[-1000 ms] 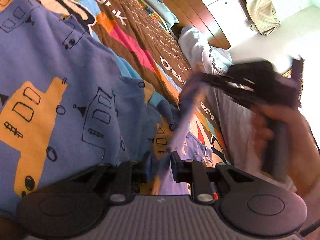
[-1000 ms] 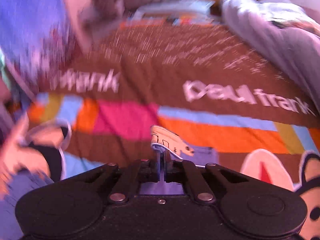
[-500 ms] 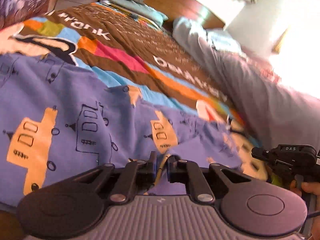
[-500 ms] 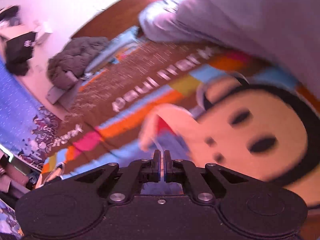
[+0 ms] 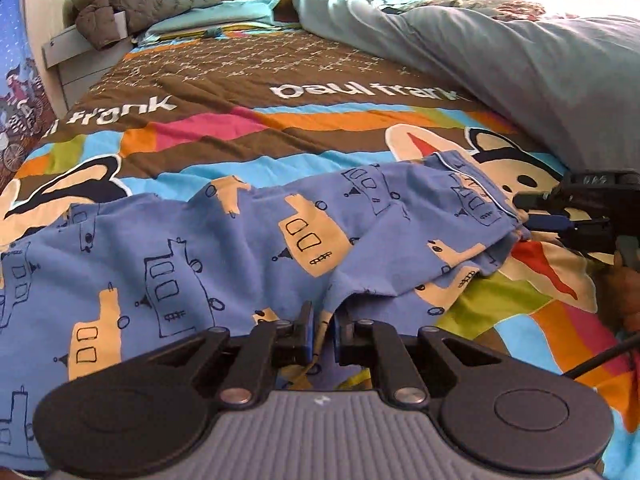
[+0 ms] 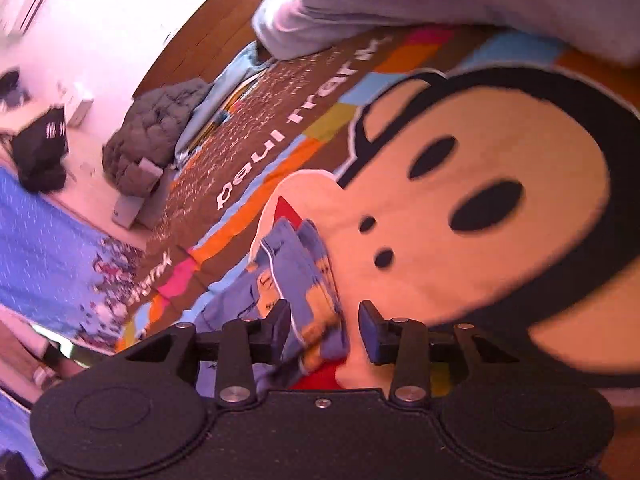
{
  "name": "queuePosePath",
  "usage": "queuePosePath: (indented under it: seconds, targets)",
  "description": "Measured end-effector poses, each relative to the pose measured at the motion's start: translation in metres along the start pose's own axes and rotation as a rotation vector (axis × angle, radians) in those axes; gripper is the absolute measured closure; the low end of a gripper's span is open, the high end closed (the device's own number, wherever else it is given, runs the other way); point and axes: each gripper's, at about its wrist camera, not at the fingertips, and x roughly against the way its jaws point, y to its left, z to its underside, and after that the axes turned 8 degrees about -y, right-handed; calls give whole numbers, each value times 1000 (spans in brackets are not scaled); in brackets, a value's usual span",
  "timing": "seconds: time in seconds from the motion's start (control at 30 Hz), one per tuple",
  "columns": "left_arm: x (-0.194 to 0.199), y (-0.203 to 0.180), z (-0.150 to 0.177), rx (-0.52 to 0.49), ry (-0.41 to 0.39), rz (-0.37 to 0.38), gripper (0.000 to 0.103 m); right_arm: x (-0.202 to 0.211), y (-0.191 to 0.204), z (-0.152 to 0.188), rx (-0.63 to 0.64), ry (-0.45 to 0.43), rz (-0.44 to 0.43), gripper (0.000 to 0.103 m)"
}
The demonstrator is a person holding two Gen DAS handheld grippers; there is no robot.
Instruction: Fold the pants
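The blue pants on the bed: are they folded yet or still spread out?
Partly folded. One leg of the pants is doubled over and bunched on the bedspread, and the left tool pinches an edge.

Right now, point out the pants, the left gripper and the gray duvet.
pants (image 5: 304,236): left wrist view, tan print
left gripper (image 5: 322,336): left wrist view, between fingertips
gray duvet (image 5: 520,48): left wrist view, middle fold

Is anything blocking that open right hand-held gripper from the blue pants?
Nothing visible. The pants lie right between the right hand-held gripper's open fingers, on the bedspread.
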Motion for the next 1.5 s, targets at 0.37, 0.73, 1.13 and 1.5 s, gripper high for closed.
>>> queuePosePath:
  seconds: [0.37,0.73,1.13,1.5]
  targets:
    - [6,-9,-6,-75,36,-75,101,27,21,-5,218,-64,-4,97]
    - [5,-3,-69,8,-80,67,36,15,-11,-9,143,119,-79,53]
    - [-126,-111,-141,-331,99,359,40,-2,-1,-4,212,125,-84,67]
    - [-161,-147,-128,-554,244,279,93,-6,-13,-7,144,141,-131,68]
